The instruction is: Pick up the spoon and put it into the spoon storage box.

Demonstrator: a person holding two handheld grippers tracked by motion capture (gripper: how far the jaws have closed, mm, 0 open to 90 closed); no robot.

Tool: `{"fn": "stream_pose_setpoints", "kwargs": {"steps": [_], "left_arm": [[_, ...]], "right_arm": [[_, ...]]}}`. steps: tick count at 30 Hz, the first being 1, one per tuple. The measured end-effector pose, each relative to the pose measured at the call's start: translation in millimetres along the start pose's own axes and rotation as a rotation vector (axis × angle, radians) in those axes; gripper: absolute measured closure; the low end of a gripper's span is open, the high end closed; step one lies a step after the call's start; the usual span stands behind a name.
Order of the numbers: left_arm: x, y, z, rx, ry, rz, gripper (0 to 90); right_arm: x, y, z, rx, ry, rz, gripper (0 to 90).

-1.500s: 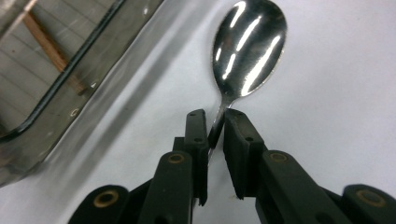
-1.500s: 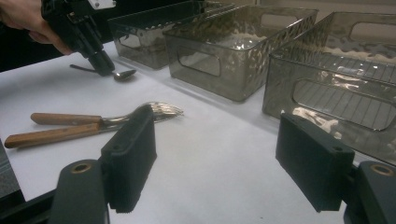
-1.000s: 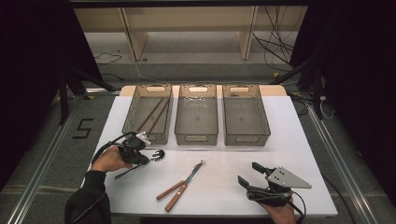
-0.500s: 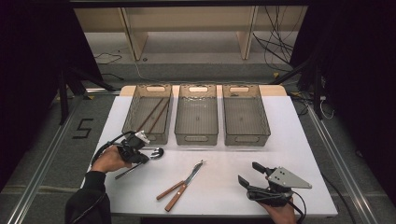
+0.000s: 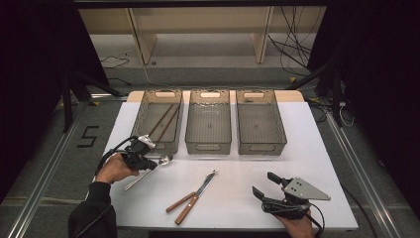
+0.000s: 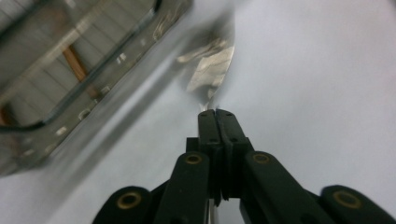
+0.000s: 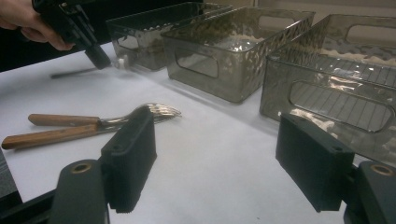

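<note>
So my left gripper [image 5: 148, 163] sits near the desk's left edge, just in front of the left bin [image 5: 159, 119], with its jaws clamped tight on a metal spoon [image 6: 210, 77], the bowl poking out past the tips. My right gripper [image 5: 265, 186] rests by the front right corner, jaws wide apart with nothing between them. The wooden-handled fork [image 5: 194, 189] and knife [image 5: 185, 199] lie together near the front edge, about mid-desk.
</note>
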State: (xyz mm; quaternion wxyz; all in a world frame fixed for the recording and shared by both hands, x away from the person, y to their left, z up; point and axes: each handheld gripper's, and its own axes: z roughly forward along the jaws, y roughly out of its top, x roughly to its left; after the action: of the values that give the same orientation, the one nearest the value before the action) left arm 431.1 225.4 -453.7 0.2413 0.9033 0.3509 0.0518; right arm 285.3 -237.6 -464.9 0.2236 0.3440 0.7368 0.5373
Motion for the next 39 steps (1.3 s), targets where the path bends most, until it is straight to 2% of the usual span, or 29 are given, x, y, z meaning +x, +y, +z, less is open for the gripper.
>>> {"fn": "stream_pose_setpoints", "kwargs": {"steps": [3, 7, 9, 11, 15, 22, 26, 28, 31, 39], "left_arm": [[-3.0, 0.3, 0.0, 0.022, -0.012, 0.017, 89.6], [-2.3, 0.6, 6.6, 0.034, -0.008, 0.003, 89.6], [-0.9, 0.4, 6.9, 0.037, 0.017, 0.001, 89.5], [0.8, 0.4, 4.2, 0.019, 0.032, -0.016, 88.7], [-0.3, 0.3, 2.1, 0.016, 0.027, -0.017, 76.9], [-2.2, 0.6, 11.8, 0.085, 0.025, -0.008, 70.4], [-4.6, 1.1, 15.6, 0.128, 0.03, -0.005, 71.1], [-5.3, 1.7, 15.7, 0.136, 0.051, 0.007, 75.5], [-6.6, 2.1, 16.4, 0.139, 0.047, 0.015, 82.6], [-4.8, 1.4, 15.6, 0.135, 0.025, -0.004, 85.0]], "right_arm": [[-0.1, -0.1, -0.1, 0.0, 0.001, 0.002, 29.1], [-0.1, 0.0, 0.1, 0.0, 0.002, 0.003, 29.2], [0.1, -0.1, 0.0, 0.002, 0.002, 0.001, 29.2], [-0.2, -0.1, 0.2, 0.001, 0.003, 0.003, 29.2], [-0.2, -0.3, 0.3, 0.003, 0.004, 0.002, 29.1], [0.0, -0.2, 0.3, 0.001, 0.005, 0.002, 29.2], [-0.3, -0.2, 0.2, 0.002, 0.005, 0.002, 29.2], [-0.2, -0.2, 0.2, 0.001, 0.006, 0.003, 29.2], [-0.3, -0.2, 0.2, 0.002, 0.006, 0.003, 29.2], [-0.2, 0.0, -0.2, 0.0, 0.003, 0.001, 29.2]]}}
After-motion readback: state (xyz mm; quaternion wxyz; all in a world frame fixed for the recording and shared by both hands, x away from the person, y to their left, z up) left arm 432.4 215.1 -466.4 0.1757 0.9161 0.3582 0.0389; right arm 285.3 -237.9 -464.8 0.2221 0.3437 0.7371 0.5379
